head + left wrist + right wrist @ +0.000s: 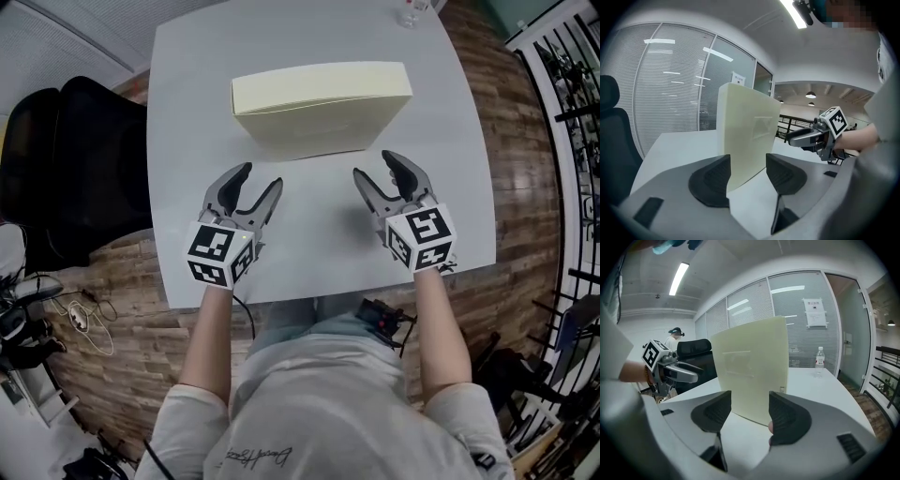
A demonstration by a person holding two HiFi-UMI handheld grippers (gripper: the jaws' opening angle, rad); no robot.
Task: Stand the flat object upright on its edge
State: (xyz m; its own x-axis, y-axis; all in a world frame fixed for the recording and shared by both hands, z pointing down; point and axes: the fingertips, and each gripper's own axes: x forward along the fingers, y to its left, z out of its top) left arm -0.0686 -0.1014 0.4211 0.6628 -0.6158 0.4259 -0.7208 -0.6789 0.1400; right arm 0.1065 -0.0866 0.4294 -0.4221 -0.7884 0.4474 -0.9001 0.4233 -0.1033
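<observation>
— Where do we have the cream flat box (321, 105)?
— It stands upright on its long edge on the white table (187, 75), in the far half. Its broad face is turned toward us and its top edge is level.
— Are we touching it?
— No. Our left gripper (261, 178) sits near the box's left end, on our side of it. Its jaws are spread apart with nothing pressed between the pads. We see the box through the gap, but it stands beyond the tips.
— And the other one?
— Our right gripper (375, 165) is the same near the right end: jaws wide, pads bare, the box clear ahead of them.
— How do we hold the two?
— Both are low over the table, well apart from each other, each angled inward toward the box.
— What else do we see?
— A clear water bottle (411, 11) stands at the table's far edge, well behind the box. A black chair (84, 159) is beside the table's left side, on a wooden floor (487, 141).
</observation>
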